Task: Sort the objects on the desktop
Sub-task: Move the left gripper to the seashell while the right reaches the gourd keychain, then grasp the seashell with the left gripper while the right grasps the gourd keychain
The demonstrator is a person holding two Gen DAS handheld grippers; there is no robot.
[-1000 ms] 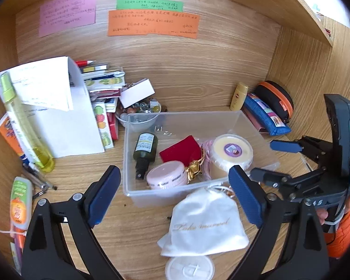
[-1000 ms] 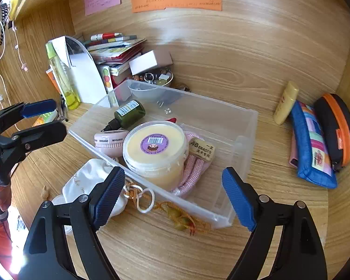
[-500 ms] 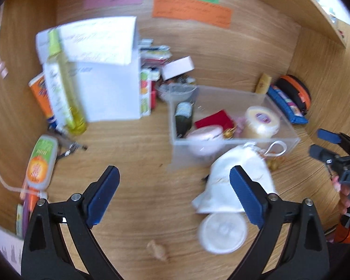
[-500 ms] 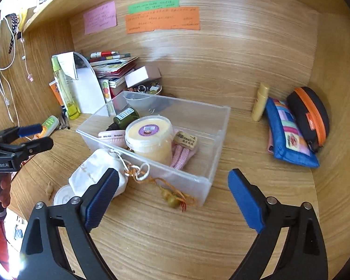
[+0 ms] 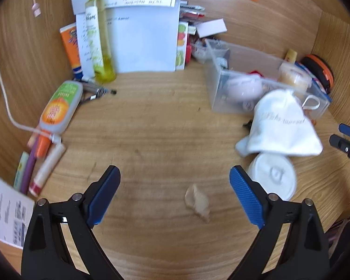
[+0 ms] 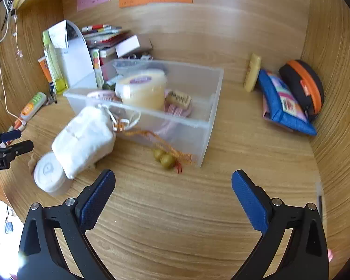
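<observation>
both wrist views have pulled back from the clear plastic bin (image 6: 205,126) since a second ago, and the left wrist view now takes in far more of the bare wooden desk (image 5: 156,126) in front of it. left gripper (image 5: 175,186): jaws spread wide, nothing between the blue pads, hovering over the desk with a small tan shell-like object (image 5: 198,201) lying between and just ahead of the fingertips. right gripper (image 6: 173,186): jaws at full spread, empty, over bare wood short of the bin.

bin contents, right wrist view: a yellow tub with a purple label (image 6: 143,88), a pink-lidded jar (image 6: 100,95), a dark green bottle (image 6: 109,85) and a pink strap with a tag (image 6: 177,98). outside the bin: a white drawstring pouch (image 6: 84,140) leaning against the front wall, a round white lid (image 6: 49,171) touching the pouch, and two olive beads on an orange cord (image 6: 164,158) at the front corner. at the right wall, well apart from the bin, lie a blue pencil case (image 6: 284,102), a black and orange case (image 6: 305,86) and a yellow tube (image 6: 252,72). left of the bin, left wrist view: a yellow-green spray bottle (image 5: 98,35) upright against white papers (image 5: 142,35), an orange and green tube (image 5: 60,107) flat on the desk, and pens (image 5: 42,161) near the edge.
</observation>
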